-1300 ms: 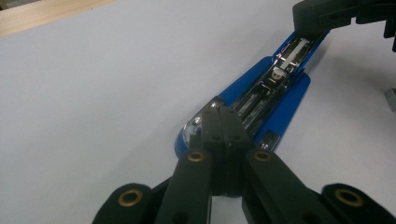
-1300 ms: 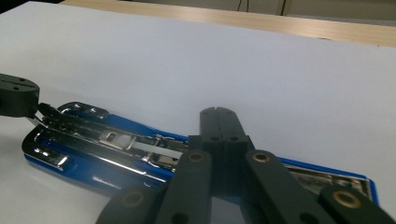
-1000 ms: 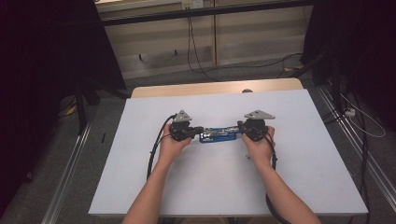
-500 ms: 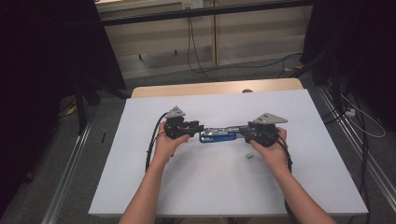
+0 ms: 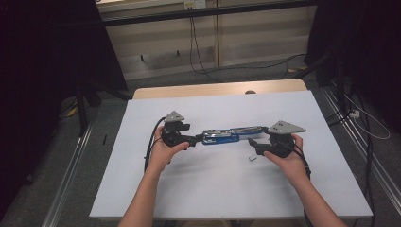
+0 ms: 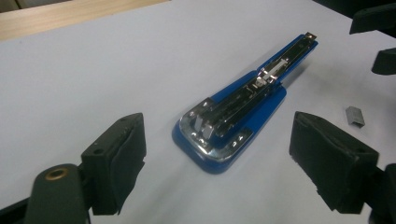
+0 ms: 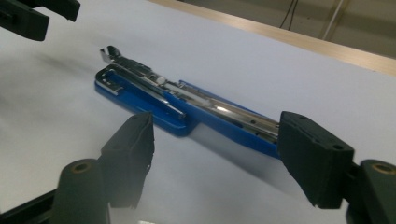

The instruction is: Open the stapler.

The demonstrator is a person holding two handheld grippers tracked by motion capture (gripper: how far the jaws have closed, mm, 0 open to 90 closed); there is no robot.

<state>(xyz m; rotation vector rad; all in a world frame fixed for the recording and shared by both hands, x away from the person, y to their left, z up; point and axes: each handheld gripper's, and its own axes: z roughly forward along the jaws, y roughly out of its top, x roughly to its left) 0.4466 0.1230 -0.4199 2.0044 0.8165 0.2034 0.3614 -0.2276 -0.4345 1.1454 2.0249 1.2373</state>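
A blue stapler lies unfolded flat on the white table, its metal staple track facing up. My left gripper sits at its left end and my right gripper just off its right end. Both sets of jaws have just been opening. In the left gripper view the stapler lies ahead of the wide pads, untouched. In the right gripper view the stapler crosses beyond the pads, which do not press on it. A small grey staple strip lies by the right gripper.
A wooden table edge runs behind the white surface. Cables and metal rails lie on the floor around the table. Dark curtains stand at both sides. White surface stretches in front of the hands.
Both grippers have let go of the stapler and opened. My right hand has drawn away to the right. The stapler now lies stretched out flat, with a staple strip showing beside it.
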